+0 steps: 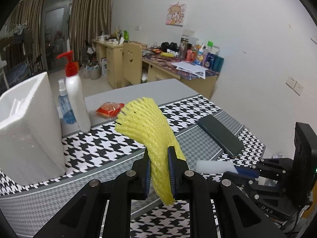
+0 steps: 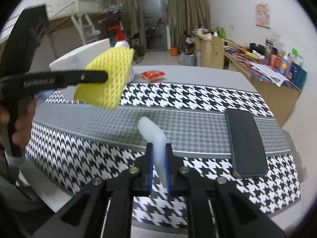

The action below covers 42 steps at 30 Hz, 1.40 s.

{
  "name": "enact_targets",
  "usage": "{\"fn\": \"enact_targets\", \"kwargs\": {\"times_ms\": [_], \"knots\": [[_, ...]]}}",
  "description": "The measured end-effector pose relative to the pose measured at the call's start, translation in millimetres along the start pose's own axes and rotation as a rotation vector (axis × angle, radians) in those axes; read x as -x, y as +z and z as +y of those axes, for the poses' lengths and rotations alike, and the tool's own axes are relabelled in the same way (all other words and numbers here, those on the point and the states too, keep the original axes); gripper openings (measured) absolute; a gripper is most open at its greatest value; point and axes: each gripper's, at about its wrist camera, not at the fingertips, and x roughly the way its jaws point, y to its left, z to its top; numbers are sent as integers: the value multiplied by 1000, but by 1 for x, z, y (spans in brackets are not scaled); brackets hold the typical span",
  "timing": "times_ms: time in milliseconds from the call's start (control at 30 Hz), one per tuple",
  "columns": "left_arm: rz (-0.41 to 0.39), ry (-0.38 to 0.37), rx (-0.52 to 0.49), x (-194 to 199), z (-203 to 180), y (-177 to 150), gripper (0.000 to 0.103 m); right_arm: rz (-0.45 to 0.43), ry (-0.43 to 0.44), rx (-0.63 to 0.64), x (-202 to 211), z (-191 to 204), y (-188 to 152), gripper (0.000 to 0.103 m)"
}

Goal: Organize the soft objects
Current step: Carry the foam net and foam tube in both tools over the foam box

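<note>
**poster1:** Over the houndstooth mat, the left gripper has its blue pads pinching a yellow foam net sleeve; the sleeve sticks up and fans out past the fingertips, clear of the table; from the right wrist view it hangs in the air in front of the white foam box

**poster2:** yep; and the right gripper has its fingers squeezed onto a white foam strip; the strip bends over just above the pads, tip pointing up-left; it looks lifted off the mat, though that frame is a bit blurry

**poster1:** dark phone lies flat on the grey band of the mat, off to the right of both grippers; not touching anything

**poster2:** behind the box stand a white pump bottle with a red top and a small blue spray bottle, just beside each other; a red snack packet lies further back on the bare grey tabletop; you can also see a hand wrapped around the left gripper's handle
</note>
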Motion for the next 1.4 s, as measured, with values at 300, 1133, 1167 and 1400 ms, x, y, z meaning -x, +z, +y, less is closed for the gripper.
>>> {"fn": "enact_targets", "kwargs": {"times_ms": [300, 1133, 1167, 1400], "knots": [[-55, -3, -30, 31, 25, -9, 16, -65, -55, -60, 11, 36, 18, 14], [-160, 11, -57, 65, 56, 0, 16, -164, -133, -122, 11, 75, 65, 15], [-160, 16, -57, 66, 57, 1, 16, -167, -132, -121, 12, 76, 65, 15], [-197, 45, -53, 79, 67, 7, 16, -193, -147, -112, 14, 83, 75, 15]]}}
